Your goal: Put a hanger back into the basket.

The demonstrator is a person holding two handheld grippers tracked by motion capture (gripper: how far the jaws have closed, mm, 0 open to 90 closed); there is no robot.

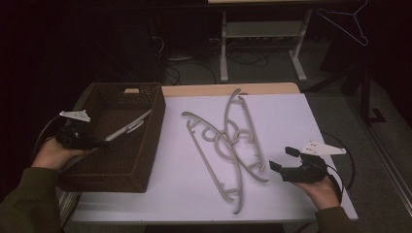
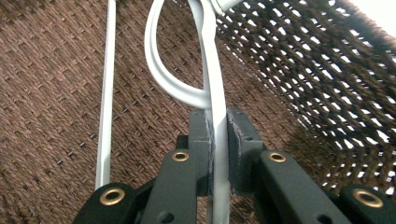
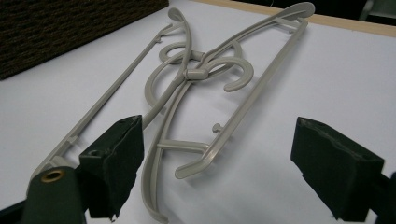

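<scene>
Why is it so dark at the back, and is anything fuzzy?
High view: room behind the table is unlit, only the tabletop looks bright. Left gripper view: the basket weave glows with light behind. Right gripper view: the near tool pads look soft, the hangers sharp.

It looked like a dim lab or workroom: a white-topped table [image 1: 291, 126] stood on grey carpet [image 1: 272, 68], with metal desk legs [image 1: 224, 48] and loose cables [image 1: 194, 68] behind.

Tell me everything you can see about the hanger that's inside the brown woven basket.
The pale grey plastic hanger is slim, with a curved hook loop and a straight bar. It slants inside the dark brown woven basket, its far end resting near the right wall. The left tongs are shut on its arm, pads pressing both sides.
</scene>
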